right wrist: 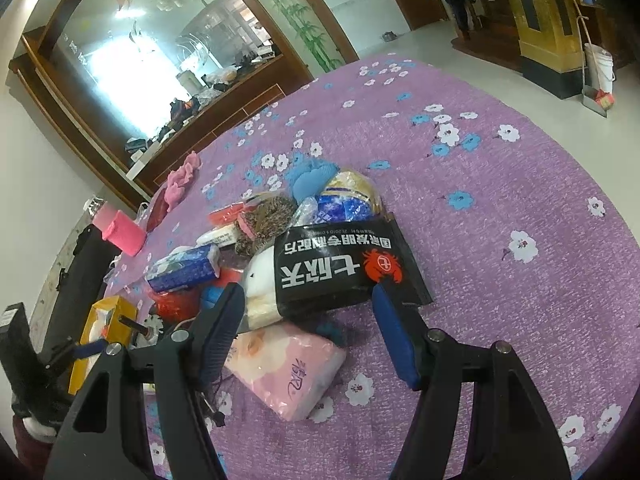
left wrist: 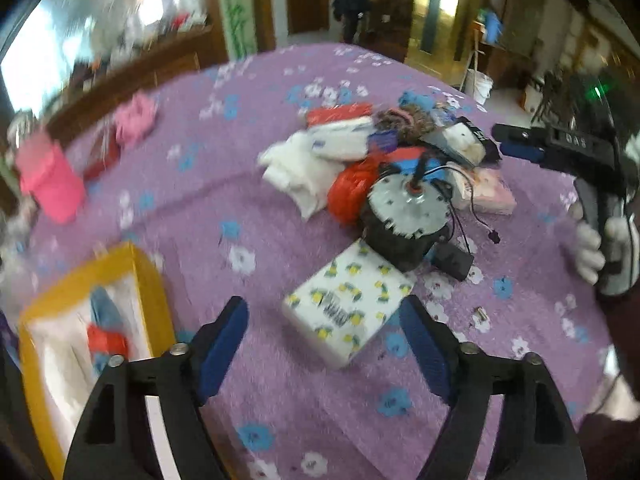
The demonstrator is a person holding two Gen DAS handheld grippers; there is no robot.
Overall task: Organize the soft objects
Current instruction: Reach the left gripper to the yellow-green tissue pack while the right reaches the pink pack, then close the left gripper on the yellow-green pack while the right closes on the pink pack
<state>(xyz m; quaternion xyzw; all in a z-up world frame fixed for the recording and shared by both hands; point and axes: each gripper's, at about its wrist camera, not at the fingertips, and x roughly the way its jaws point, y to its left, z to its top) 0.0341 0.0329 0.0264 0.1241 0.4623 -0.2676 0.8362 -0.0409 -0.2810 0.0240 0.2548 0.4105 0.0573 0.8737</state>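
— While we lean over the purple flowered cloth, how do our left gripper and its jaws stand?

— Wide apart, nothing between the blue pads. A tissue pack with a yellow print lies on the cloth just beyond the tips, toward twelve o'clock, untouched.

— And the yellow box?

— At nine o'clock of that gripper, open-topped, with white, blue and red soft pieces already in it.

— Where is the heap we are sorting?

— Around one o'clock in the left view: white cloth, a red bundle, and a round motor with wires sitting on the near edge of it. Pink items rest well apart at ten o'clock.

— What of our right gripper?

— Jaws partly open and gripping nothing. A black packet with white lettering lies between the tips at twelve o'clock, on a white roll; whether the pads touch it we cannot tell. A pink tissue pack sits just under the gap.

— Anything else nearby?

— A blue-and-white tissue pack at ten o'clock, blue yarn at the heap's far side, and a gloved hand holding the right gripper, seen from the left.
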